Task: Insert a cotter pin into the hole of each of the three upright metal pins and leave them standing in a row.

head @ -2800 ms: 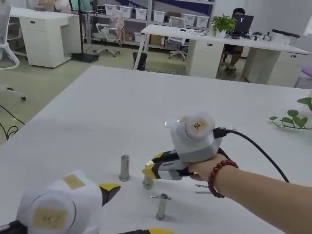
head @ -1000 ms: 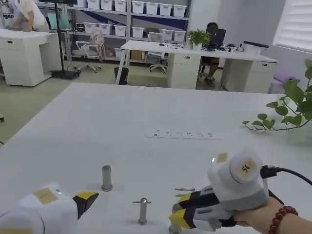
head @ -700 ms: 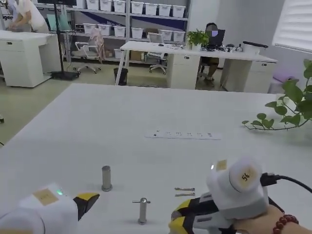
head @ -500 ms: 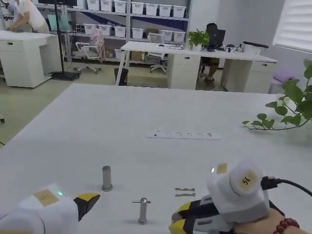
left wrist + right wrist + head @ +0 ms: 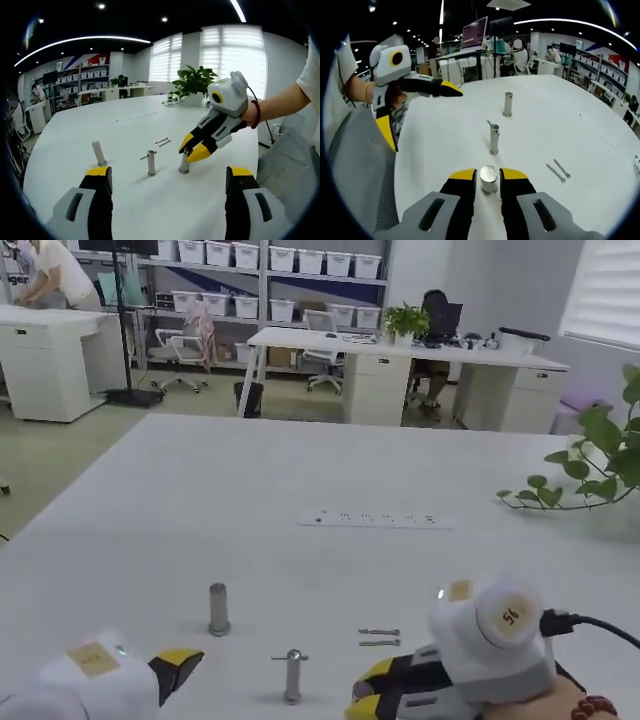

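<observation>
Three upright metal pins stand in a row on the white table. The left pin is bare. The middle pin has a cotter pin through its top. My right gripper is shut on the third pin, which stands on the table at the right end. Two loose cotter pins lie beyond it. My left gripper hangs wide open and holds nothing, short of the row.
A flat white power strip lies further back on the table. Plant stems reach over the table's right side. The right gripper's black cable trails to the right. Desks, chairs and shelves stand beyond the far edge.
The right gripper has carried its pin from between the other two to the right end of the row. Over the last second it has barely moved; the head camera dipped a little.
</observation>
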`<state>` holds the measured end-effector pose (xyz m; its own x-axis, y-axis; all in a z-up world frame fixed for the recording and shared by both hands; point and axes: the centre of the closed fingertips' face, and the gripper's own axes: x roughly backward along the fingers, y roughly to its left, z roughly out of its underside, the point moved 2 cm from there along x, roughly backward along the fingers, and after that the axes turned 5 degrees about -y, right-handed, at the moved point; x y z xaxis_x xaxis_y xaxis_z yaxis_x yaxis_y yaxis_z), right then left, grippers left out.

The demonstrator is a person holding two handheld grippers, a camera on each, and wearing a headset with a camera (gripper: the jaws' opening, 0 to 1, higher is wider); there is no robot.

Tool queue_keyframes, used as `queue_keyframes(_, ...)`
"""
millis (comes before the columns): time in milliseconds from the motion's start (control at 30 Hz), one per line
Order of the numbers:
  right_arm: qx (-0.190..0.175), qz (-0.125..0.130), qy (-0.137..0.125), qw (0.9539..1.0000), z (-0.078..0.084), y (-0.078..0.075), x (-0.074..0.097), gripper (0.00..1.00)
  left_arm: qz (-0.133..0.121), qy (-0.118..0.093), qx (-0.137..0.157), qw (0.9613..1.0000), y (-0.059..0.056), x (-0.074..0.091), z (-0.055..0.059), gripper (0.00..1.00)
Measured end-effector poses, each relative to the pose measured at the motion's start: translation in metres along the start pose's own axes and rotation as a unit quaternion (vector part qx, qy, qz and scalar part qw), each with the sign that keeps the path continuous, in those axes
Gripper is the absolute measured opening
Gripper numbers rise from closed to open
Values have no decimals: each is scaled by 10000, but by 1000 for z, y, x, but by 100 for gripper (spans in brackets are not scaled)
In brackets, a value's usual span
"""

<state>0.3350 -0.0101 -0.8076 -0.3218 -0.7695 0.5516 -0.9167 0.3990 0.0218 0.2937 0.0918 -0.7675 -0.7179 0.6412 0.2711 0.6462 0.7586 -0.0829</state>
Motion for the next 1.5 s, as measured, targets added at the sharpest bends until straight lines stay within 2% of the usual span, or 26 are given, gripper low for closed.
queue_keyframes(400,-238,-134,-191,9994,-17,1,18,26,-3,-28,-2,10000,-1,1,-2,95)
queue_keyframes(567,-397,-151,-397,9983,-32,-5,29,27,-14,-25,-9,10000,-1,2,-2,95)
queue_keyframes(667,-416,-115,-428,9982,-38,-13,33,26,-10,-54,16,10000,0,1,-3,95)
queue_keyframes(767,-371,12,-335,9988,-37,-27,35,26,-4,-79,11,10000,-1,1,-4,95)
queue_keyframes(933,-348,192,-86,9992,-26,-49,34,26,-4,-69,-6,10000,0,1,-4,95)
queue_keyframes(1233,-230,324,313,9987,-7,-75,22,25,40,-80,9,10000,0,1,-1,92)
queue_keyframes(1500,-146,393,614,9972,5,-100,10,24,-30,-141,-10,9999,6,-1,-3,91)
